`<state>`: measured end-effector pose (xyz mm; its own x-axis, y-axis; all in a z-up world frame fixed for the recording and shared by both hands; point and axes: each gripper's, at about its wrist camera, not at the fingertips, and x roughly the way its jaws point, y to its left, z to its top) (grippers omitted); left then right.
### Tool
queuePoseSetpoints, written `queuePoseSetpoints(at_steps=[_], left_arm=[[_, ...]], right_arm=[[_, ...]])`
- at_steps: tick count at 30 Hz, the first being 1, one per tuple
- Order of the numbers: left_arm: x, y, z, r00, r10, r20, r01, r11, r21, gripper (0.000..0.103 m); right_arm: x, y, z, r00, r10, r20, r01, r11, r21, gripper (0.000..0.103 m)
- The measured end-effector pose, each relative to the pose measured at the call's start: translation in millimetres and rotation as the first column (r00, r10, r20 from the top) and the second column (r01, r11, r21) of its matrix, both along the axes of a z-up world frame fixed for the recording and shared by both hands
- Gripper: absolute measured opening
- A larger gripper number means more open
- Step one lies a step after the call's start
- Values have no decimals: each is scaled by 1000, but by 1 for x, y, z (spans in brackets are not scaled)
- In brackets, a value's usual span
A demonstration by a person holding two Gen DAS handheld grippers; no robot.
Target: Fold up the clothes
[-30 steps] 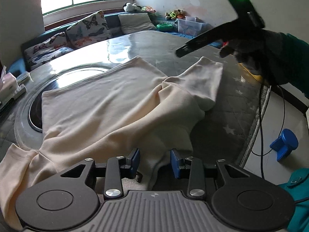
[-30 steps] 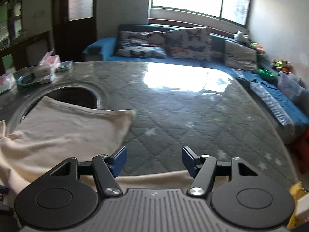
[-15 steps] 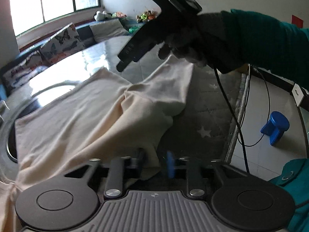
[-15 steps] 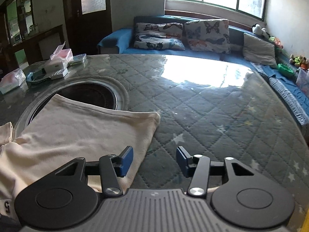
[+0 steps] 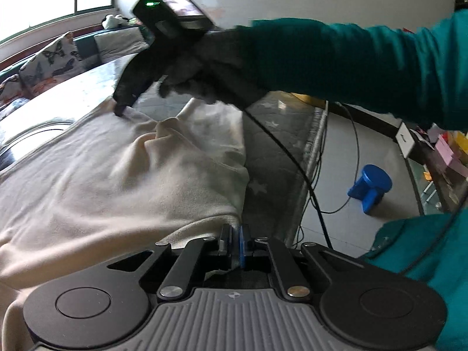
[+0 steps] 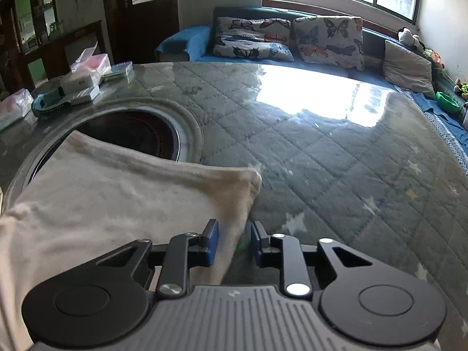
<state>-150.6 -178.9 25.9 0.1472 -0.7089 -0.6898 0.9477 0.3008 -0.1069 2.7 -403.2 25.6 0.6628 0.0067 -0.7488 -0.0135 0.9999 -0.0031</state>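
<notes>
The cream garment (image 5: 122, 175) lies spread on the quilted table (image 6: 336, 158), its near hem clamped in the left gripper (image 5: 234, 244) while the right gripper (image 6: 232, 241) is closing over its far edge, likely for a two-corner fold.

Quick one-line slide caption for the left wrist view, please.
Left gripper shut on the near edge of the cream garment while the right gripper, closing, meets its far corner on the quilted table.

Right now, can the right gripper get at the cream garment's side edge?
Probably yes. The cream garment already has its edge between the right gripper's closing jaws, with only bare quilted table cover beside it and nothing in the way.
</notes>
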Motion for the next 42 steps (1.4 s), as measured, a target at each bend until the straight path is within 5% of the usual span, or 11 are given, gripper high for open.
queuePoseSetpoints(at_steps=[11,17,19,23,32,38,42], left_arm=[[12,2,5,999,27,-24,-27,1000,-14,10],[24,20,23,992,123,10,-122,990,-65,41],[33,30,29,983,183,13,-181,980,-85,42],[62,50,34,934,357,0,-355,930,-94,42],[136,89,7,758,646,-89,-649,761,-5,38],[148,103,-3,709,701,-70,-703,711,1,26],[141,104,3,716,697,-37,-698,716,5,26]], right_arm=[[53,12,-3,1000,18,3,-17,998,-55,9],[45,11,9,1000,26,15,-25,998,-55,15],[34,11,16,999,36,29,-34,999,-39,19],[8,15,27,995,93,47,-92,996,-18,29],[-42,43,16,974,224,6,-224,974,3,36],[-58,45,3,969,247,-30,-247,969,7,39],[-65,48,5,966,256,-27,-256,967,-1,40]])
